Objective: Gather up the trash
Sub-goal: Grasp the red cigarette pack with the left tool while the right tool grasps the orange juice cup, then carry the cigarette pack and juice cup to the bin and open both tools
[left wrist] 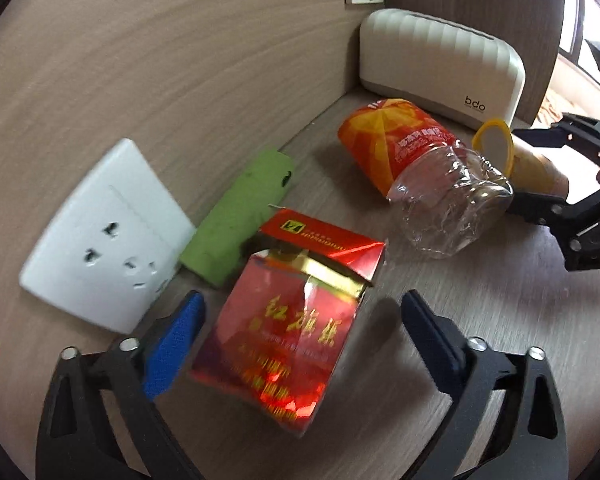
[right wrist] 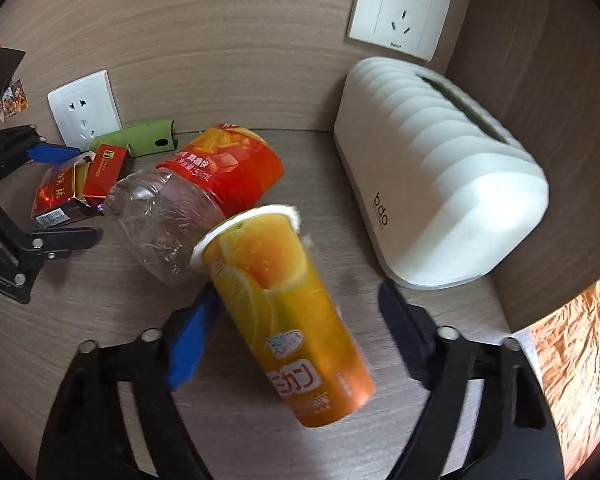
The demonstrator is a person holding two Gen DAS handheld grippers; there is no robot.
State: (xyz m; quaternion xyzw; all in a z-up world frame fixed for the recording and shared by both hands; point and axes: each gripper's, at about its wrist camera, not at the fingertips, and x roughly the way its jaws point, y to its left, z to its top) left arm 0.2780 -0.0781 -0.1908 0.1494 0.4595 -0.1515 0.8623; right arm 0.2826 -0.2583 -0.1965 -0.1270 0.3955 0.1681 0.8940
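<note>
Left gripper (left wrist: 300, 320): jaws wide open, straddling red cigarette box (left wrist: 288, 320) lying at lower centre on surface (left wrist: 480, 280); contact not discernible. Right gripper (right wrist: 296, 320): jaws wide open around orange cup (right wrist: 284, 312), lying mid-frame; grip not evident. Beyond: crushed plastic bottle (right wrist: 188, 200), rim of cup touching it. Green wrapper (left wrist: 236, 216) against wall, beside socket (left wrist: 104, 236). White tissue box (right wrist: 436, 176) upper right.
</note>
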